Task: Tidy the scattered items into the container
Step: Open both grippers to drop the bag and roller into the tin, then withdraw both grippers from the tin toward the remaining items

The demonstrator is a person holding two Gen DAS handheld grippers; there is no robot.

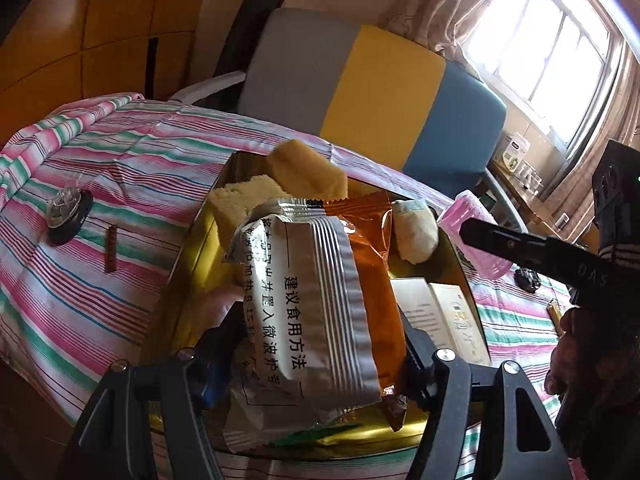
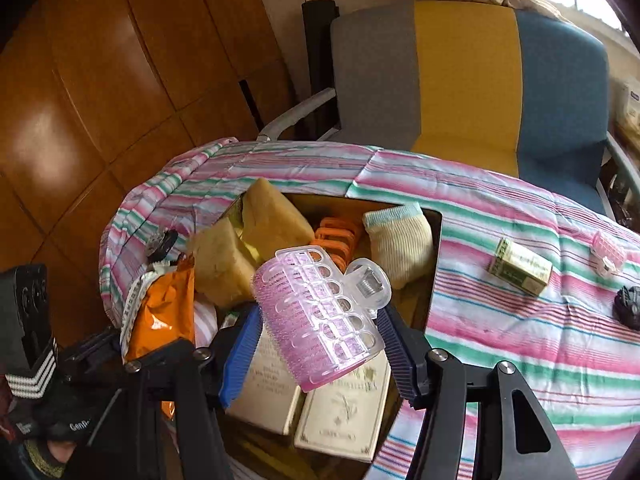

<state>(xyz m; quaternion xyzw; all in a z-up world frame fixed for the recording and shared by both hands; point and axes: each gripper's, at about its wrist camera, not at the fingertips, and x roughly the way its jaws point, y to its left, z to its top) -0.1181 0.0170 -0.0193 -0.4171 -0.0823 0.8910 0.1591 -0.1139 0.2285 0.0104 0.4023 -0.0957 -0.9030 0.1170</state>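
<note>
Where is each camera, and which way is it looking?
Left wrist: sits on the left gripper, looking down over its snack packet into the gold box; the right gripper shows too.
Right wrist: sits on the right gripper, looking down past its pink hair roller into the box.
Both share box, roller, packet, striped cloth, chair.

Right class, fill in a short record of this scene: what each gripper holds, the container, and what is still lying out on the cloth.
left gripper: shut on snack packet
right gripper: pink hair roller between fingers
container: gold tin, holding sponges, sock, booklets
still out: small green box, second pink roller, black clip
surface: striped cloth
</note>
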